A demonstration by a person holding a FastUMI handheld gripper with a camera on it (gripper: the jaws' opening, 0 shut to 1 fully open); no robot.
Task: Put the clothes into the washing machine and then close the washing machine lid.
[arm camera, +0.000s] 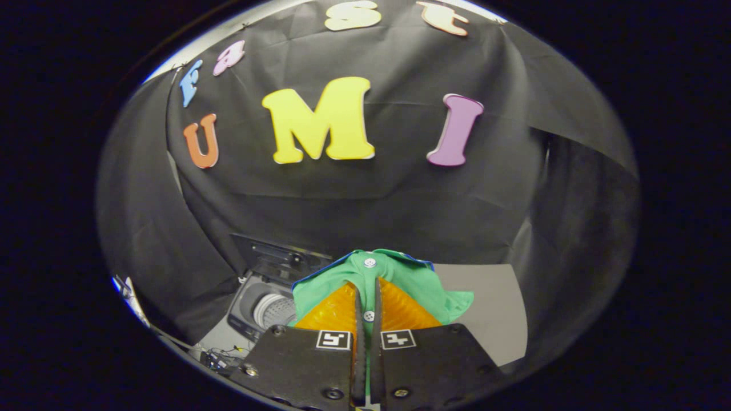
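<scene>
No brand name or readable writing is showing on the garment or the machine; the tongs (366, 311) are carrying two small square black-and-white marker tags on their base, with patterns rather than words. The tongs are standing nearly closed, both fingers pinching a green shirt (394, 279) along its button placket, so the cloth is bunching up and hanging around the fingertips. The shirt is bright green with a thin blue edge at the collar and two white buttons, one above the fingertips and one between the fingers. Below and to the left, the washing machine (268, 305) is sitting with its dark lid (274, 251) raised, its ribbed pale drum showing. A grey worktop (491, 308) is lying beyond the shirt to the right.
</scene>
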